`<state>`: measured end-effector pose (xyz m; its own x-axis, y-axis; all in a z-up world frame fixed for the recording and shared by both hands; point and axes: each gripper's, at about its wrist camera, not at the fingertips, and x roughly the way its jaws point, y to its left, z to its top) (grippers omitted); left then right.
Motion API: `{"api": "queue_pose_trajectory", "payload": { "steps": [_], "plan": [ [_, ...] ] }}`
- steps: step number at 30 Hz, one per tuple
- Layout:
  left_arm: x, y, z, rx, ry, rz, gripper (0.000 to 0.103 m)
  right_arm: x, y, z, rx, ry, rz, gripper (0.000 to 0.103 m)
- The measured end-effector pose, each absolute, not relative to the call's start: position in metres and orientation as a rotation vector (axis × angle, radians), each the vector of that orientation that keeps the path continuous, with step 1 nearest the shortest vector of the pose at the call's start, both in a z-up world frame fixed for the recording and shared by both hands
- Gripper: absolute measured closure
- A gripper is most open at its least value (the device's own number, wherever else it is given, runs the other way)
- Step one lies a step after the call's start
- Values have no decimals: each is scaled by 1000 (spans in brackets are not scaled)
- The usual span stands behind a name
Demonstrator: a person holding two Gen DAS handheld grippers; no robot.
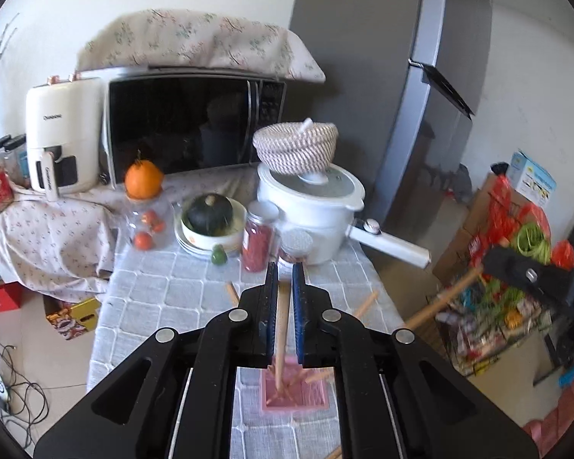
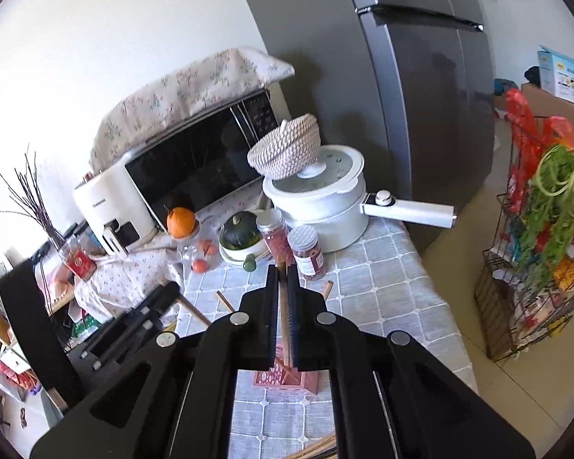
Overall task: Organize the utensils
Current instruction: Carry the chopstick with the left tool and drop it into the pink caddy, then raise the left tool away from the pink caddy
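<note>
A pink holder (image 1: 306,397) (image 2: 271,378) with several wooden chopsticks stands on the grey checked tablecloth (image 1: 195,279). My left gripper (image 1: 285,267) is open over it. A chopstick (image 1: 280,329) stands between the pads, leaning on the left one with a slit of light at the right one, and its lower end reaches the holder. My right gripper (image 2: 283,269) is shut on another chopstick (image 2: 284,317). The left wrist view shows it off the table's right edge (image 1: 528,275), blurred, its stick (image 1: 440,302) slanting down. Loose chopsticks (image 1: 231,292) (image 2: 327,288) lie beyond the holder.
Behind the holder stand two jars (image 1: 256,237), a white pot (image 1: 310,199) with a long handle, a bowl with a squash (image 1: 210,218) and a microwave (image 1: 187,126). A grey fridge (image 2: 421,95) rises at the back right. A wire rack (image 2: 532,248) with bags stands on the floor to the right.
</note>
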<state>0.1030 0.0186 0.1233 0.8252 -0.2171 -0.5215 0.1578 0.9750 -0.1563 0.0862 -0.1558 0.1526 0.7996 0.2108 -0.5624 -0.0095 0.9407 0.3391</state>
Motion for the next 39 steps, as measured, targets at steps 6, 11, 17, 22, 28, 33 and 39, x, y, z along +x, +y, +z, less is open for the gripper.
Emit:
{"api": "queue_pose_trajectory", "payload": {
  "steps": [6, 11, 17, 22, 28, 33, 39],
  "plan": [
    [79, 47, 129, -227, 501, -174, 78, 92, -149, 144, 302, 638, 116, 98],
    [65, 60, 130, -275, 490, -167, 78, 95, -142, 137, 286, 641, 113, 98],
    [69, 61, 112, -262, 535, -147, 77, 103, -130, 115, 265, 672, 129, 96],
    [66, 62, 107, -253, 535, -131, 74, 104, -120, 98, 224, 691, 129, 92],
    [53, 56, 106, -239, 529, -134, 70, 82, -123, 103, 177, 644, 84, 86],
    [38, 47, 104, -210, 522, -136, 63, 57, -123, 104, 112, 599, 39, 84],
    [19, 39, 94, -188, 532, -139, 48, 29, -125, 91, 74, 586, 0, 68]
  ]
}}
